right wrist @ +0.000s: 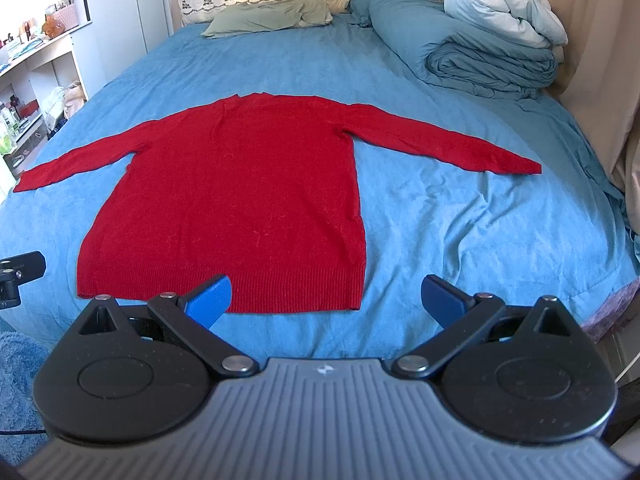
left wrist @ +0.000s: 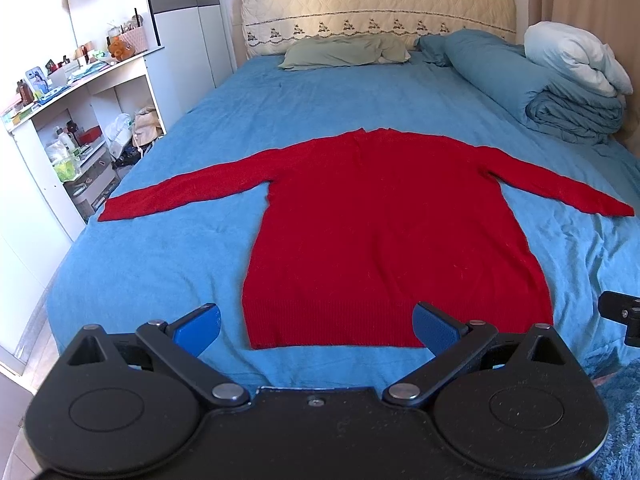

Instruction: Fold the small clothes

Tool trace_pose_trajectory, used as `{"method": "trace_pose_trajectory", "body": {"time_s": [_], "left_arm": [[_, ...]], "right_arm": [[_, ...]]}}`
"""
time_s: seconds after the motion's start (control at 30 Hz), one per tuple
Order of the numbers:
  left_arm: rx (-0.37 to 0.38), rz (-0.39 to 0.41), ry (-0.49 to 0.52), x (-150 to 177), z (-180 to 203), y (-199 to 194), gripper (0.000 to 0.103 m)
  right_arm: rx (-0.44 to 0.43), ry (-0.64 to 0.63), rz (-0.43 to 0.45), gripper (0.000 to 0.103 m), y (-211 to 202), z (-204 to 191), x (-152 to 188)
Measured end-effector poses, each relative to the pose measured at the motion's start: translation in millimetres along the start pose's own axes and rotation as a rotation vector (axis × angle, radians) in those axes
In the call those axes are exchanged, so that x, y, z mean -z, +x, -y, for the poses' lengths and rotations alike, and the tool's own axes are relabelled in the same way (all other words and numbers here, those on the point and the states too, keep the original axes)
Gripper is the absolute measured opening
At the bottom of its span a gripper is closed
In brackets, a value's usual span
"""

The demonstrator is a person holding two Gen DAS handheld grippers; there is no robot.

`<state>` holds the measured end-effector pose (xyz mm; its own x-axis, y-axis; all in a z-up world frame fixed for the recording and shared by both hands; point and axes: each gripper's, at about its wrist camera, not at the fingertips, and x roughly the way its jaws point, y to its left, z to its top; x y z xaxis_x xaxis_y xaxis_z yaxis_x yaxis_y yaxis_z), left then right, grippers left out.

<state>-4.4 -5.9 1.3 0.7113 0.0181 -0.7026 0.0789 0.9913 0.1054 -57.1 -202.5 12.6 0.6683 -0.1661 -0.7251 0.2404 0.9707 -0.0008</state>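
Left wrist view looks down the length of a bed [left wrist: 160, 208] made up in a blue sheet, and a red sweater [left wrist: 380, 232] lies flat across the middle of it, neckline toward the headboard [left wrist: 376, 12], hem toward the foot. Both sleeves are stretched out sideways, the left sleeve [left wrist: 180, 192] reaching close to the bed's left edge, the right sleeve [left wrist: 560, 184] angled out toward the folded blue duvet [left wrist: 560, 100]. No fold shows anywhere in the knit.

The left gripper [left wrist: 316, 324] hangs above the foot of the bed with its 2 blue fingers spread wide and nothing between them; the hem sits just beyond the tips. From the right wrist view the right gripper [right wrist: 326, 296] is in much the same pose, jaws wide and empty, lined up roughly with the sweater's right hem corner [right wrist: 356, 296]. A black corner of each tool peeks into the other's picture, so the 2 are side by side.

To my eye this is the very start: the garment is laid out and smoothed, and no folding step is done yet. The next move, I would judge, calls for taking hold of one side, most likely a sleeve cuff or a hem corner, pinching only the layers meant to travel, then carrying that side across the body without dragging the rest. The knit looks soft and limp, so a shallow pinch could slip, and the sheet beneath could get caught in the grip.
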Motion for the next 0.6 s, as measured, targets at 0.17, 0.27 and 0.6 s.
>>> {"method": "trace_pose_trajectory", "body": {"time_s": [0.17,0.27,0.6], "left_arm": [[0.0,0.002,0.004,-0.8,-0.3,-1.3,0.103],[-0.001,0.005,0.01,0.3,0.5,-1.5,0.103],[-0.003,0.01,0.01,1.3,1.1,-2.1,0.103]], "right_arm": [[0.003,-0.001,0.003,0.103,-0.2,0.4,-0.6],[0.002,0.001,0.003,0.103,0.0,0.3,-0.9],[0.0,0.002,0.004,0.103,-0.4,0.3,-0.7]]}}
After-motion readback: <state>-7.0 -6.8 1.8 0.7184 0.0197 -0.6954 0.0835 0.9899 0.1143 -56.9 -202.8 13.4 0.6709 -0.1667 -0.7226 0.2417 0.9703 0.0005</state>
